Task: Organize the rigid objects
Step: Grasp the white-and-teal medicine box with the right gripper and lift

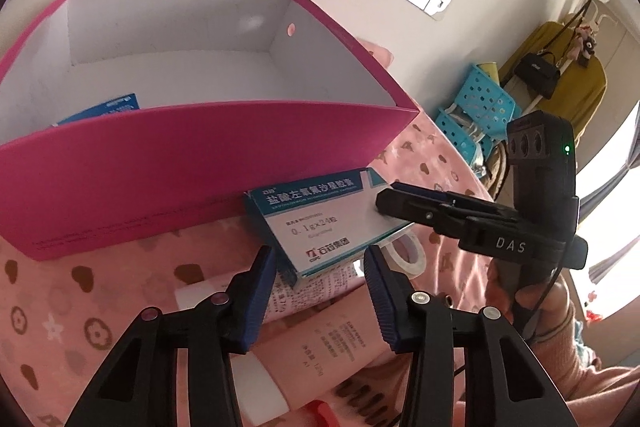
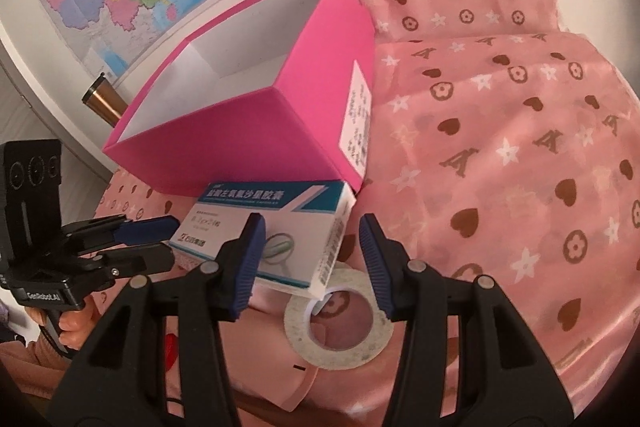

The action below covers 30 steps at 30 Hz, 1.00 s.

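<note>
The pink box (image 1: 192, 171) stood open on the patterned pink cloth (image 2: 520, 155), a blue packet (image 1: 108, 109) inside. The left gripper (image 1: 320, 267) hovered with jaws apart at the medicine carton (image 1: 316, 223), which leaned against the box's front. The right gripper (image 2: 312, 259), jaws spread, straddled the carton's far end above a tape roll (image 2: 340, 323).

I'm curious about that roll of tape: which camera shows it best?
The right wrist view: the tape roll shows almost whole, its far edge tucked under the medicine box. The left wrist view shows only part of it past the box's corner.
</note>
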{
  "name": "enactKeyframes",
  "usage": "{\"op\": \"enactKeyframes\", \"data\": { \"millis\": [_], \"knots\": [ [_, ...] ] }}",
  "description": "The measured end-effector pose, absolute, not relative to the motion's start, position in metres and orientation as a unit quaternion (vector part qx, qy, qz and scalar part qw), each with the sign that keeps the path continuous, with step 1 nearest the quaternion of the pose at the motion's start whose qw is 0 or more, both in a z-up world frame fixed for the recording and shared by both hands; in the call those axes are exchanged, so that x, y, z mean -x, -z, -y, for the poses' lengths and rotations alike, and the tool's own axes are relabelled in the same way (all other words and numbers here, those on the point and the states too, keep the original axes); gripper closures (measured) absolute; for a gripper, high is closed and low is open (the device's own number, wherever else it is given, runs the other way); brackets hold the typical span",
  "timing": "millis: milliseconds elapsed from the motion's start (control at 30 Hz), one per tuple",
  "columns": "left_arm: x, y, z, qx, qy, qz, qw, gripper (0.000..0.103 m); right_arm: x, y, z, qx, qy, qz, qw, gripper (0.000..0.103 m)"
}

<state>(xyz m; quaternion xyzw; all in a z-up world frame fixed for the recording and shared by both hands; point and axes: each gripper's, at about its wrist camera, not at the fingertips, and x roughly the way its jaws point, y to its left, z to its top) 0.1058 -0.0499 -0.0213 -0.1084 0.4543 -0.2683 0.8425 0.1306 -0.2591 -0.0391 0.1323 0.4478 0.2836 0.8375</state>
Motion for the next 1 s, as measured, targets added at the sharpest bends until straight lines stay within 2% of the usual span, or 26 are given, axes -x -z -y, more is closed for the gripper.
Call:
{"op": "enactKeyframes", "data": {
  "millis": [100, 1000],
  "knots": [
    [-0.108, 0.022, 0.053, 0.113, 0.271, -0.455, 0.841, 0.058, -0.130, 0.039, 0.256, -0.131, -0.290, -0.448, 0.835, 0.056],
    [-0.071, 0.008, 0.046, 0.075, 0.244, -0.419, 0.871, 0.058, -0.093, 0.011, 0.242, -0.120, -0.319, -0.418, 0.842, 0.056]
  ]
}}
